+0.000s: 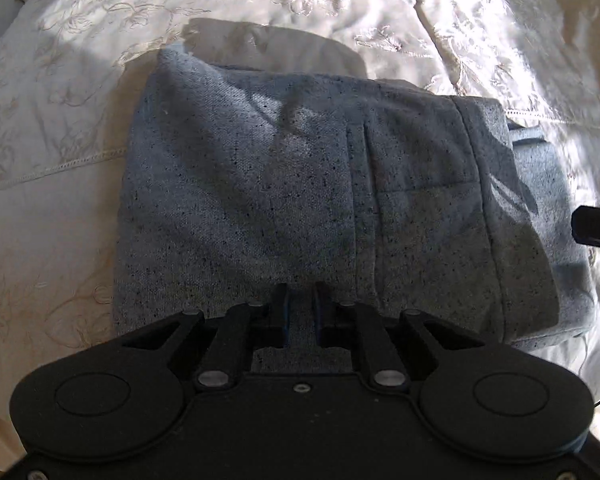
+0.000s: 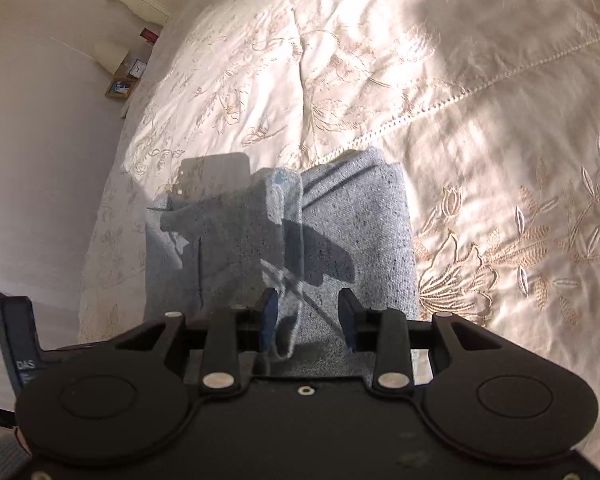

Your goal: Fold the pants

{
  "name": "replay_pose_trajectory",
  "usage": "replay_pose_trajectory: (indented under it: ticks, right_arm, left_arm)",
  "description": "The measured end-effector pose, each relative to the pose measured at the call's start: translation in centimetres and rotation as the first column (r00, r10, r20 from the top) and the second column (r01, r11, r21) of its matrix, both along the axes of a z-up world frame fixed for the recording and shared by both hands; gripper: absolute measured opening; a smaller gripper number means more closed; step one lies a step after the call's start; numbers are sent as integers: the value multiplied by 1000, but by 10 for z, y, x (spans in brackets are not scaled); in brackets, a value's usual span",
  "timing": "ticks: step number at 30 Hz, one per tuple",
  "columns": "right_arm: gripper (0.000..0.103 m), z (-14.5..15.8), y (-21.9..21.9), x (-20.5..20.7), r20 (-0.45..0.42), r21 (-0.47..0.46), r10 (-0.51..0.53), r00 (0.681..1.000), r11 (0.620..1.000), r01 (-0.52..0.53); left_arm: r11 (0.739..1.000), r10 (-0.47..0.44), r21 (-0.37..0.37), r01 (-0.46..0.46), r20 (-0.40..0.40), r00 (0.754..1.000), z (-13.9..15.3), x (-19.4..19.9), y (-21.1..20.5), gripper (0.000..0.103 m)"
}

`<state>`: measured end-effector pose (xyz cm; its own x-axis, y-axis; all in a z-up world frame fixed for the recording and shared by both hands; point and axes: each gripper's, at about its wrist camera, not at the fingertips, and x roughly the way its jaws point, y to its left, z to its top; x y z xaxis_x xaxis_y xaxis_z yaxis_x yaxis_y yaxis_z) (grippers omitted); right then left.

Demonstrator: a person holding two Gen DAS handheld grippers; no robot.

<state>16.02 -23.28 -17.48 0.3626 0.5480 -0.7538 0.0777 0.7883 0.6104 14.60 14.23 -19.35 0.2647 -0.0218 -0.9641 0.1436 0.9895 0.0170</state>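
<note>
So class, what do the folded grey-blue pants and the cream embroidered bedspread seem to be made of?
Folded grey-blue pants: probably knitted sweatshirt fleece, matte, with dark flecks and visible knit texture. Cream embroidered bedspread: likely satin-like woven fabric; it shines in sunlight, with stitched flowers.

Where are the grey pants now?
The folded grey speckled knit pants lie on the cream embroidered bedspread, directly under the left claw and right claw.

A bed carries everything, spread with a cream satin bedspread [image 2: 380, 60] embroidered with pale gold flowers and leaves and crossed by an openwork seam. Sunlight and shadow fall across it in patches, and it is creased in places. Directly on it lie the pants [image 1: 280, 200], a speckled blue-grey knit folded into a compact, layered rectangle, lying well in from the bed's side edge.
</note>
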Motion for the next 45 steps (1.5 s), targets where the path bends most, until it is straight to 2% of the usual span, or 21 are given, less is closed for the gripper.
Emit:
replay_pose_trajectory:
  ticks: [3, 5, 7, 10, 14, 15, 16, 17, 21, 24, 27, 29, 31, 36, 38, 40, 41, 45]
  right_arm:
    - [38, 6, 15, 8, 5, -14, 34, 999, 999, -34]
    - [38, 5, 30, 14, -1, -30, 57, 998, 998, -57]
    - [39, -1, 54, 21, -33, -81, 81, 996, 993, -84]
    - [40, -18, 74, 29, -98, -139, 116, 988, 982, -129]
    - [40, -23, 83, 32, -117, -148, 100, 988, 982, -117]
    - [37, -20, 83, 31, -114, -134, 90, 989, 985, -105]
    - [31, -20, 90, 35, -108, -120, 87, 990, 988, -100]
    - [11, -17, 90, 34, -102, -105, 98, 990, 989, -109]
    - [8, 12, 112, 35, -7, -174, 131, 991, 976, -130]
    - [7, 56, 117, 23, 100, -202, 130, 986, 973, -108]
    - [7, 89, 118, 10, 166, -263, 123, 978, 962, -77]
    - [7, 101, 109, -2, 172, -333, 115, 978, 941, -52]
    - [7, 97, 100, -10, 150, -404, 102, 983, 914, -33]
    - [10, 42, 83, -6, 4, -541, 73, 997, 839, -60]
    - [14, 48, 80, -5, 36, -570, 38, 999, 822, -11]
    - [24, 65, 85, -4, 132, -548, 36, 991, 836, 42]
    - [28, 68, 89, 0, 153, -534, 55, 987, 845, 36]
    - [28, 52, 113, 30, 125, -572, 114, 986, 820, -22]
  left_arm:
    - [1000, 6, -16, -6, 0, 1000, 12, 2, 1, 16]
    - [998, 37, -44, -36, 26, 999, 25, -1, 9, 23]
    - [997, 62, -51, -60, 58, 996, 37, -7, 20, 23]
    - [996, 87, -23, -85, 104, 991, 53, -20, 37, 23]
    - [992, 129, -6, -129, 105, 986, 58, -30, 61, 23]
    - [989, 150, -2, -150, 101, 984, 60, -29, 70, 23]
    - [987, 163, -1, -163, 99, 982, 60, -29, 76, 23]
    - [984, 176, -2, -176, 95, 980, 59, -28, 81, 22]
    - [980, 200, -14, -200, 91, 976, 61, -27, 95, 22]
    - [982, 188, -24, -186, 104, 977, 65, -24, 101, 22]
    - [986, 167, -30, -165, 119, 979, 68, -22, 101, 22]
    - [987, 158, -40, -154, 118, 980, 67, -20, 100, 23]
    - [989, 147, -47, -143, 107, 983, 63, -18, 97, 23]
    - [996, 77, -44, -73, 96, 992, 58, -6, 79, 22]
    - [998, 39, -60, -33, 115, 993, 61, 1, 69, 22]
    - [998, 4, -66, 4, 124, 992, 60, 12, 57, 22]
    - [998, -16, -63, 25, 130, 991, 58, 19, 49, 23]
    - [998, -49, -20, 52, 94, 994, 31, 44, 28, 23]
